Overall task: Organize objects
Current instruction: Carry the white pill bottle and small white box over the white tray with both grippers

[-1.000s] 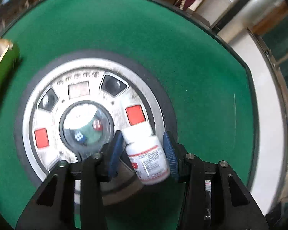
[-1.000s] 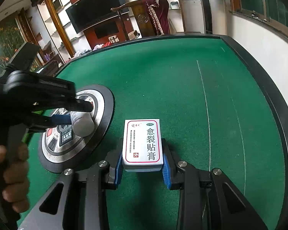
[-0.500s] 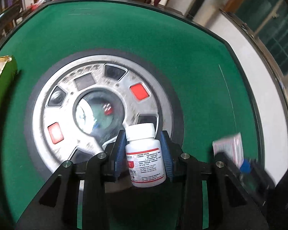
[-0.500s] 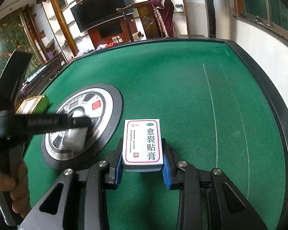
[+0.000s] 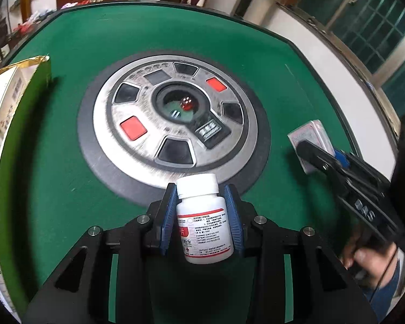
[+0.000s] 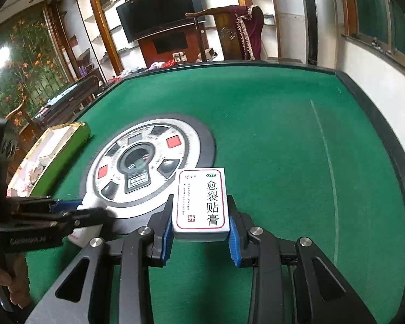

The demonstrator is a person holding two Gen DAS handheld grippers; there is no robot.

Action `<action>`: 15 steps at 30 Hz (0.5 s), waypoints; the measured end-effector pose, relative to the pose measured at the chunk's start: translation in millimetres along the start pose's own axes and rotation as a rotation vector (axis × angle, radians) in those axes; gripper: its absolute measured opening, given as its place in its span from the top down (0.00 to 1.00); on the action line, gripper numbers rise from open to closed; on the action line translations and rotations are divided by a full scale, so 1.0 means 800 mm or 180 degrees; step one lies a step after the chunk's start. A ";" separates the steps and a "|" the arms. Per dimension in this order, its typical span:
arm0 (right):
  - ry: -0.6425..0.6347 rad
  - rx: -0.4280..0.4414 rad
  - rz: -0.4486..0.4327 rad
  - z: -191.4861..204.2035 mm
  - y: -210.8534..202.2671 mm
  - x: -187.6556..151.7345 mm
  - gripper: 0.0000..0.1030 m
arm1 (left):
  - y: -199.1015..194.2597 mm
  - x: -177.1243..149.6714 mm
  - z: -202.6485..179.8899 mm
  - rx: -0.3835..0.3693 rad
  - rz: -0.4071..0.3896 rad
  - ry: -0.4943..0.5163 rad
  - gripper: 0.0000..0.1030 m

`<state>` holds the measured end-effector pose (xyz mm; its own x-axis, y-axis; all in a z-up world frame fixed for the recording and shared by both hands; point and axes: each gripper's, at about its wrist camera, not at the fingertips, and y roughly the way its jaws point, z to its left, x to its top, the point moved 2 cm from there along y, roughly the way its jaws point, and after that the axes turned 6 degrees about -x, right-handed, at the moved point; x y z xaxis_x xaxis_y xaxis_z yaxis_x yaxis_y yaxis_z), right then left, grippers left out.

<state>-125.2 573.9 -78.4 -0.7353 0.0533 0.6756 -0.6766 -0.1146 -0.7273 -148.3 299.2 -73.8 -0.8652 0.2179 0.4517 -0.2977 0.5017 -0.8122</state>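
Observation:
My left gripper (image 5: 201,197) is shut on a white pill bottle (image 5: 203,224) with a red-striped label, held above the near edge of the round silver dice console (image 5: 175,124). My right gripper (image 6: 201,208) is shut on a flat white medicine box (image 6: 201,202) with a red border and Chinese print, held above the green felt at the console's right side. The right gripper (image 5: 321,151) and its box (image 5: 310,135) also show in the left wrist view. The left gripper (image 6: 67,210) and its bottle (image 6: 83,232) also show in the right wrist view, at the left.
An open green tray-like box (image 6: 64,148) holding white packages sits on the felt at the left; it also shows in the left wrist view (image 5: 27,91). The green table (image 6: 283,124) has a raised black rim. A white wall lies beyond the right edge.
My left gripper has pulled back toward the near edge of the console with the bottle. The right gripper has kept its hold on the box and shifted slightly left, nearer the console.

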 end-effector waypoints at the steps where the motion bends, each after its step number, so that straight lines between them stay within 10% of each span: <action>1: -0.0018 -0.0025 0.0000 0.004 0.002 -0.002 0.67 | -0.002 -0.001 0.002 -0.0022 -0.0011 0.0018 0.66; 15: 0.0009 0.0059 -0.0073 0.076 -0.005 -0.014 0.67 | -0.030 -0.004 0.031 -0.0410 -0.0122 0.0148 0.66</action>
<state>-111.8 513.7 -76.0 -0.7197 0.0589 0.6918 -0.6926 -0.1317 -0.7092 -148.0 265.4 -64.8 -0.8336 0.2336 0.5005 -0.2732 0.6131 -0.7412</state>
